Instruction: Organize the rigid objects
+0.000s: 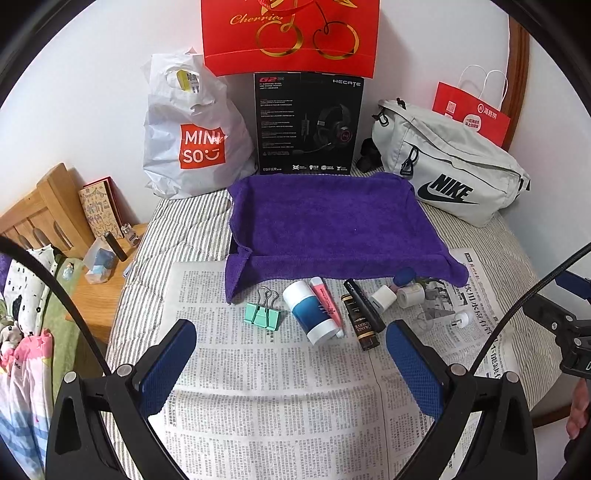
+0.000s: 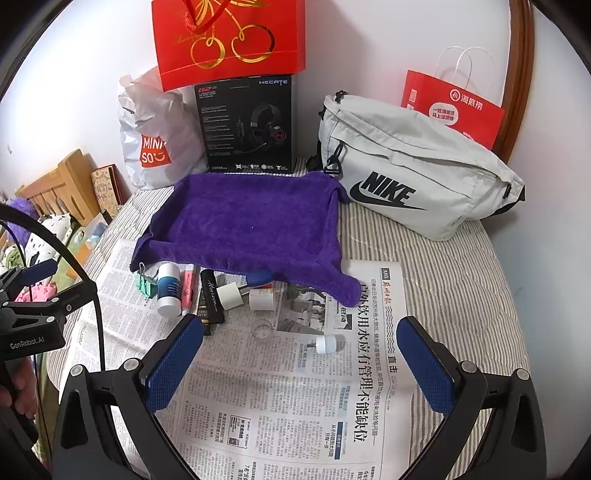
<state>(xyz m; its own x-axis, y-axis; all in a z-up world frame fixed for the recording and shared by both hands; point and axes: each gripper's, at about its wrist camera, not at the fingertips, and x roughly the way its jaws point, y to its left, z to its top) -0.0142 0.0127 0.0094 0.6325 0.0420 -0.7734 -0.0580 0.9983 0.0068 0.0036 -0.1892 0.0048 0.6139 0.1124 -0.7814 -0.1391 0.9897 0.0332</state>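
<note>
A row of small items lies on newspaper [image 1: 258, 369] just in front of a purple towel-lined tray [image 1: 332, 221]: a mint binder clip [image 1: 261, 314], a white-and-blue tube [image 1: 312, 312], a pink tube [image 1: 327, 302], a black-and-gold tube [image 1: 360, 321], two white caps [image 1: 382, 298] [image 1: 410, 294] and a small white plug [image 1: 462, 318]. My left gripper [image 1: 291, 365] hovers open below the tubes, holding nothing. In the right wrist view my right gripper [image 2: 301, 363] is open and empty, with the white plug [image 2: 327, 344] and a clear cup [image 2: 263, 328] between and beyond its fingers.
Behind the tray stand a white Miniso bag [image 1: 192, 136], a black headset box [image 1: 308, 123], a red gift bag [image 1: 290, 35], a grey Nike pouch [image 1: 450, 166] and a red paper bag [image 1: 472, 112]. A wooden bedside shelf [image 1: 92, 266] with small items is at left.
</note>
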